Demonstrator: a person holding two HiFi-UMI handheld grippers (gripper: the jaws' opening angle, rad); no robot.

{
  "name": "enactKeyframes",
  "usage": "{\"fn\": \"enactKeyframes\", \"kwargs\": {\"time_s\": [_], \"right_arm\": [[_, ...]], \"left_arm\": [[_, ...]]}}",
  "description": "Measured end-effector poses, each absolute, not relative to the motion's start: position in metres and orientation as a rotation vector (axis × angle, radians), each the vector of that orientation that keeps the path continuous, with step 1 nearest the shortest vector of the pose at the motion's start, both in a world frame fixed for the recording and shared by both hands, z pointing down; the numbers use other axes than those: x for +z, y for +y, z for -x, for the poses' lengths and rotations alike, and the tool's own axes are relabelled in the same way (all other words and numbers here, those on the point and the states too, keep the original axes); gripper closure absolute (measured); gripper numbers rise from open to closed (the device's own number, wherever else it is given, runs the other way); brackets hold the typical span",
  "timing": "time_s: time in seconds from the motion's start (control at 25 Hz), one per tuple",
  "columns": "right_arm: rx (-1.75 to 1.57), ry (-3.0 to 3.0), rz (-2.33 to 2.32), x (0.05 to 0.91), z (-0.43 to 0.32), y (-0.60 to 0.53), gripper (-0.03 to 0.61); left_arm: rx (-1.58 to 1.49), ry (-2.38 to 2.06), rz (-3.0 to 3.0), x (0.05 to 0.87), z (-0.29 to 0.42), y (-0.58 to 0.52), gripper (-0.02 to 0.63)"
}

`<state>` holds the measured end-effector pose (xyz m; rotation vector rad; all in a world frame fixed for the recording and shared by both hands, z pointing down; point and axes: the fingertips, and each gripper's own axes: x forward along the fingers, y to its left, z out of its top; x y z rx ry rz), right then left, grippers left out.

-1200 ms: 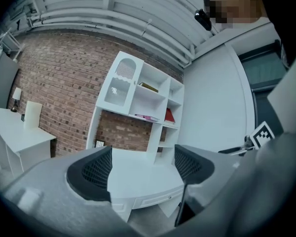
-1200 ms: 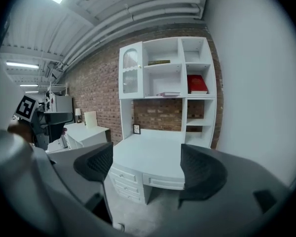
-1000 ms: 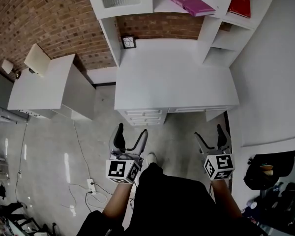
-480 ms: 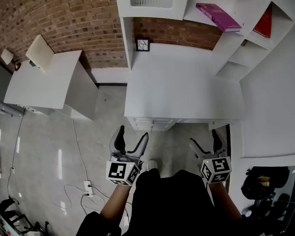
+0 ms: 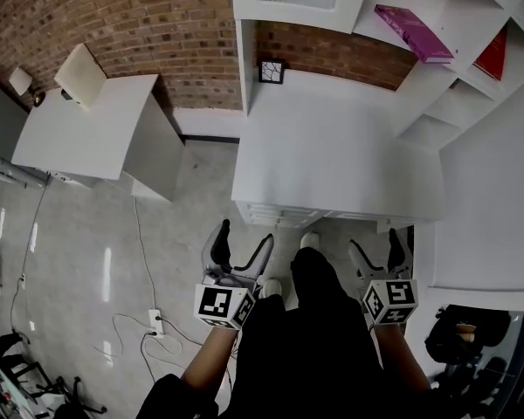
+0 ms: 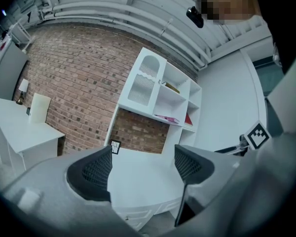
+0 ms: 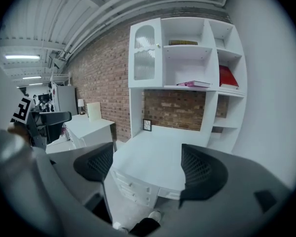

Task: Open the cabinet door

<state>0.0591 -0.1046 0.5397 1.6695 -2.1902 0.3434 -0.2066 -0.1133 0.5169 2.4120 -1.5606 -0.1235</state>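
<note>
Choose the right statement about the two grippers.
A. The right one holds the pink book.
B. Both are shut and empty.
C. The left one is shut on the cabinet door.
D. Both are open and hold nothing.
D: the left gripper and the right gripper each have their jaws wide apart, with only the white desk seen through the gap, and the cabinet door is shut and out of their grasp.

The left gripper (image 5: 243,236) and the right gripper (image 5: 375,243) each have a grey body, curved black jaws with mesh-textured pads (image 6: 96,172), and a white cube (image 5: 220,305) printed with black square markers. The person wears black clothing (image 5: 314,339) and white shoes (image 5: 310,239).
</note>
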Motion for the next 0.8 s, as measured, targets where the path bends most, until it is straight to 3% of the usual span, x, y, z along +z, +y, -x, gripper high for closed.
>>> {"fn": "enactKeyframes", "kwargs": {"time_s": [0.32, 0.8], "right_arm": [[0.392, -2.317, -1.590, 0.537, -0.046, -0.156, 0.156], [0.394, -2.336, -1.698, 0.518, -0.115, -0.231, 0.156]], "left_arm": [[-0.112, -1.629, -2.361, 0.519, 0.199, -0.145, 0.233], [-0.075, -1.520, -2.467, 0.490, 0.114, -0.236, 0.233]]}}
